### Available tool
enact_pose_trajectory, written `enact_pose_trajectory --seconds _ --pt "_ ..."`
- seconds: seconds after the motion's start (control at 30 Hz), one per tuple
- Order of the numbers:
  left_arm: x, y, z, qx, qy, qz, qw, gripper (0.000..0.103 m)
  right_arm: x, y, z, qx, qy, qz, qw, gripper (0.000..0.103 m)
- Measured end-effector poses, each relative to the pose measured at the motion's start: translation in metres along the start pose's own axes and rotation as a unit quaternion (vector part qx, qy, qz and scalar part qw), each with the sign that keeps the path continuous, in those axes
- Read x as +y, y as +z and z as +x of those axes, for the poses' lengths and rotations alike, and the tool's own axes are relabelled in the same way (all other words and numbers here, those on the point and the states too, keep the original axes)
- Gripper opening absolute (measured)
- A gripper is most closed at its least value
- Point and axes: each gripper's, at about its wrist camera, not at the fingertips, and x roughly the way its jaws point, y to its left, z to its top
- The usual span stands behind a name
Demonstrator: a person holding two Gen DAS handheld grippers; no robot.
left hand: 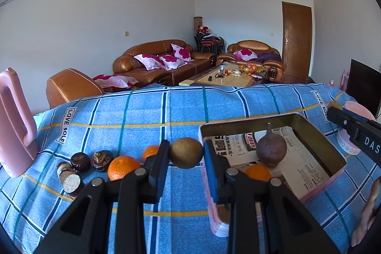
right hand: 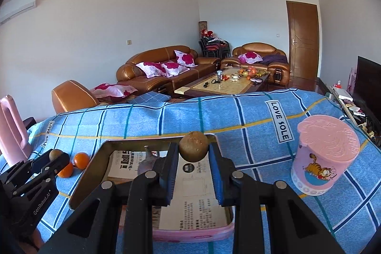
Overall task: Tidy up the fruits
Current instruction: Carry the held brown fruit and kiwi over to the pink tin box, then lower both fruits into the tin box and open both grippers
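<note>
Your left gripper (left hand: 186, 156) is clamped on a round brown fruit (left hand: 186, 153), pads pressing it from both sides, held above the blue checked cloth (left hand: 133, 116) just left of the tin box (left hand: 316, 149). Your right gripper (right hand: 193, 154) pinches a second brown fruit (right hand: 193, 146) the same way, poised over the far rim of that box in the right wrist view.

Inside the box — lined with printed paper (left hand: 302, 168) — sit a purple-brown fruit with a stem (left hand: 271, 148) and an orange (left hand: 258, 172) near the front wall.

Loose on the cloth to your left: an orange (left hand: 123, 167) right beside the left finger, another orange (left hand: 150, 152) partly hidden behind that finger, two dark wrinkled fruits (left hand: 91, 160) side by side, and a cut dark piece (left hand: 71, 180) lying with its pale face showing. A pink jug (left hand: 14, 125) stands at the far left edge.

Right of the box stands a pink lidded cup (right hand: 327, 154) with a cartoon cat — upright, apart from the box.
</note>
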Motion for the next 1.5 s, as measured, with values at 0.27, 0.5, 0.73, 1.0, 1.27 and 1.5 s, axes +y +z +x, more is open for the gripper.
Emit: enact_pose_trajectory --seconds 0.27,0.5,0.73,1.0,1.27,1.5 --pt "-0.045 0.005 0.013 0.025 -0.033 0.016 0.9990 0.030 -0.022 0.000 0.013 0.034 0.008 0.025 0.999 0.028" --pt "-0.074 0.006 0.020 0.045 -0.045 0.044 0.9970 0.030 -0.006 -0.005 0.018 0.045 -0.009 -0.026 0.999 0.028" --pt "-0.071 0.006 0.030 0.074 -0.052 0.035 0.9953 0.030 0.002 -0.011 0.030 0.076 0.003 -0.044 0.996 0.028" --pt "-0.072 0.004 0.033 0.085 -0.054 0.037 0.9943 0.032 0.005 -0.019 0.040 0.104 0.012 -0.047 0.993 0.028" --pt "-0.070 0.004 0.038 0.098 -0.055 0.031 0.9932 0.036 0.006 -0.022 0.041 0.120 0.037 -0.028 0.992 0.028" --pt "-0.059 0.004 0.033 0.082 -0.025 0.004 0.9963 0.078 -0.003 -0.018 0.034 0.109 0.039 0.002 0.993 0.029"
